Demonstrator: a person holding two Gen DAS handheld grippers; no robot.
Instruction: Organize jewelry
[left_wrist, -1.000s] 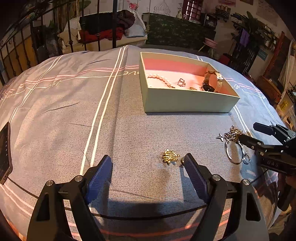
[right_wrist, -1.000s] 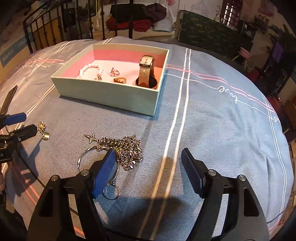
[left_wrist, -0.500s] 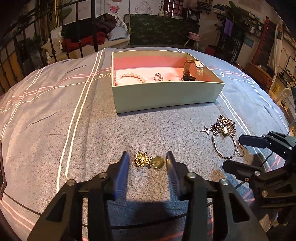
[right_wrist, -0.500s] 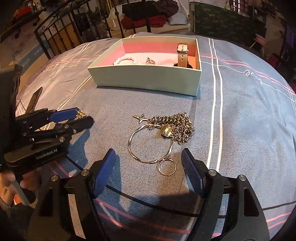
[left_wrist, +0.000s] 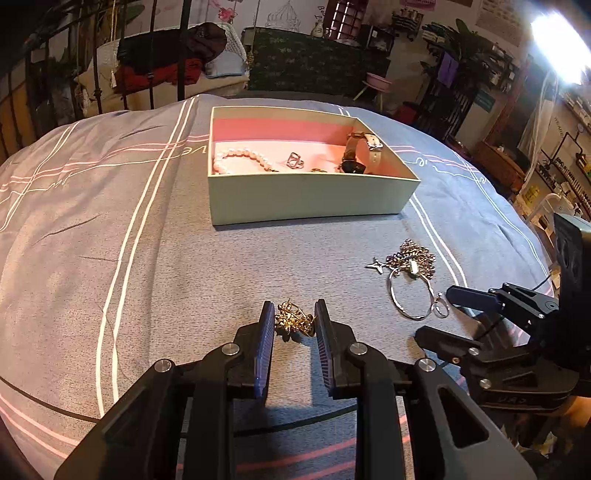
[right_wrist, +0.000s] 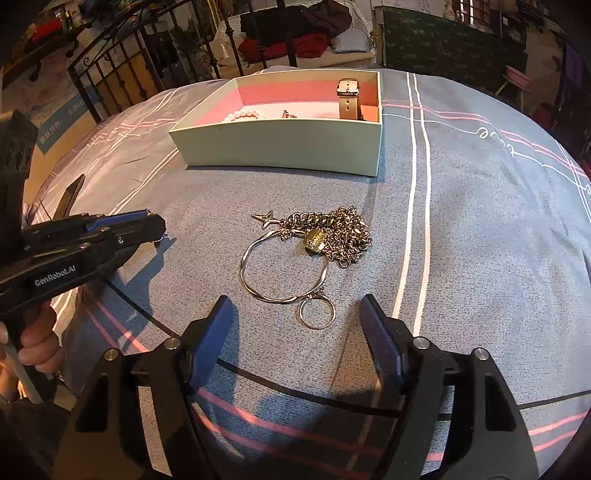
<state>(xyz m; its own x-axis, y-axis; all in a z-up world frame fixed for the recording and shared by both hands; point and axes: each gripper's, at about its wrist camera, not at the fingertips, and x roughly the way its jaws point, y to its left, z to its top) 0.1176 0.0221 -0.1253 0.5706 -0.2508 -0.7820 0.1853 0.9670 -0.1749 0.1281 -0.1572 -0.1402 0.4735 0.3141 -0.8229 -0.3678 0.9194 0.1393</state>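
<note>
A small gold ornament (left_wrist: 293, 321) lies on the grey striped bedspread (left_wrist: 147, 277). My left gripper (left_wrist: 293, 306) has its jaws closing on it, both pads against its sides. A silver chain pile (right_wrist: 343, 232), a star charm (right_wrist: 264, 216), a thin bangle (right_wrist: 277, 300) and a small ring (right_wrist: 301, 314) lie just ahead of my right gripper (right_wrist: 295, 310). Its jaws are closing, with the ring between the tips and untouched. Behind stands the pale green box (left_wrist: 306, 199) with a pink lining. It holds a pearl bracelet (left_wrist: 240, 158), a watch (left_wrist: 356, 155) and small rings.
A dark flat object (right_wrist: 70, 197) lies on the bedspread at the far left. A person's hand (right_wrist: 37, 350) holds the left gripper (right_wrist: 159, 225). An iron bed frame (right_wrist: 122, 81) and piled clothes (left_wrist: 166, 59) stand beyond the bed. Shelves and furniture fill the right side.
The left jaws have narrowed from wide apart to pinching the gold ornament. The right gripper has swung over so the bangle and ring lie ahead of it, and its jaws have narrowed a little.
</note>
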